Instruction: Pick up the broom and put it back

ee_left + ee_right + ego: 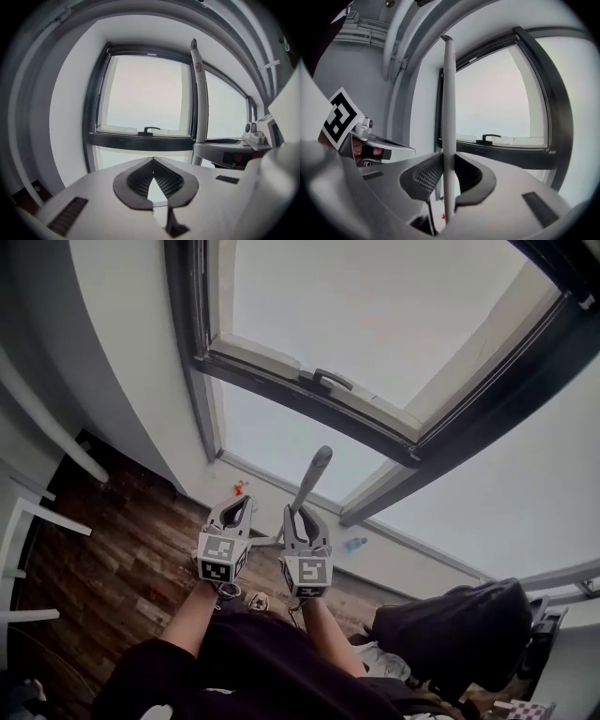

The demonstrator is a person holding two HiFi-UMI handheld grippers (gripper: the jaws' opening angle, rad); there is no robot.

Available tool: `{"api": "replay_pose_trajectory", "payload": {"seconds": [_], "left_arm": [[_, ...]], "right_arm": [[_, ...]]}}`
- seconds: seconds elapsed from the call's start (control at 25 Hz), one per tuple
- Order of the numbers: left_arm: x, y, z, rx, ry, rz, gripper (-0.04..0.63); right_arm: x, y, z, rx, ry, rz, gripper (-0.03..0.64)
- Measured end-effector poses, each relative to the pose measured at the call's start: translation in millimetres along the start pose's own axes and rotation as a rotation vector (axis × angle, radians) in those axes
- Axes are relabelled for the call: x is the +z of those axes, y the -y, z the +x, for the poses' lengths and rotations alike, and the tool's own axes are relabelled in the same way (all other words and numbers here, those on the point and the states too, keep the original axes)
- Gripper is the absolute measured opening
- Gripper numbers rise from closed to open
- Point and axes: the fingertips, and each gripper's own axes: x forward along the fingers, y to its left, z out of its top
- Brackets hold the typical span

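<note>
The broom's pale grey handle (pixel 312 474) stands nearly upright in front of me, its lower end hidden behind the grippers. My right gripper (pixel 298 517) is shut on it: in the right gripper view the handle (pixel 449 117) runs straight up between the dark ribbed pads (pixel 426 176), which press on both its sides. Just left of it, my left gripper (pixel 246 504) is shut with nothing in it. In the left gripper view its tips (pixel 152 160) meet, and the handle (pixel 200 93) rises to the right above the right gripper (pixel 234 152).
A large dark-framed window with a black latch handle (pixel 333 381) fills the wall ahead. Below is a wooden floor (pixel 122 559) with a small red object (pixel 240 487) and a blue one (pixel 354 544) by the wall. A black bag or seat (pixel 459 624) sits at right, and white furniture (pixel 28 521) at left.
</note>
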Motion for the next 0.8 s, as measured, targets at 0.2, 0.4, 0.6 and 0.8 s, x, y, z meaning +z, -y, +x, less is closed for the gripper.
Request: {"api": "replay_pose_trajectory", "payload": {"seconds": [0.2,0.4,0.6,0.8], "left_arm": [[-7.7,-24.1,-17.5,0.049,-0.003,-0.012,0.002],[-13.9,-68.7,-40.4,0.136,-0.011,-0.036,0.002],[-14.2,-106.2,-57.1,0.201,-0.001,-0.066,0.002],[-19.0,-136.3,-65.2,0.241,0.017,-0.134,0.002]], "right_arm": [[2.9,-33.7,24.4,0.086,-0.013,0.013,0.089],[-3.9,-73.5,50.9,0.171,-0.023,0.007,0.087],[1.4,-114.2,73.0,0.252,-0.020,0.005,0.088],[11.3,-136.6,97.7,0.297,-0.026,-0.030,0.088]]}}
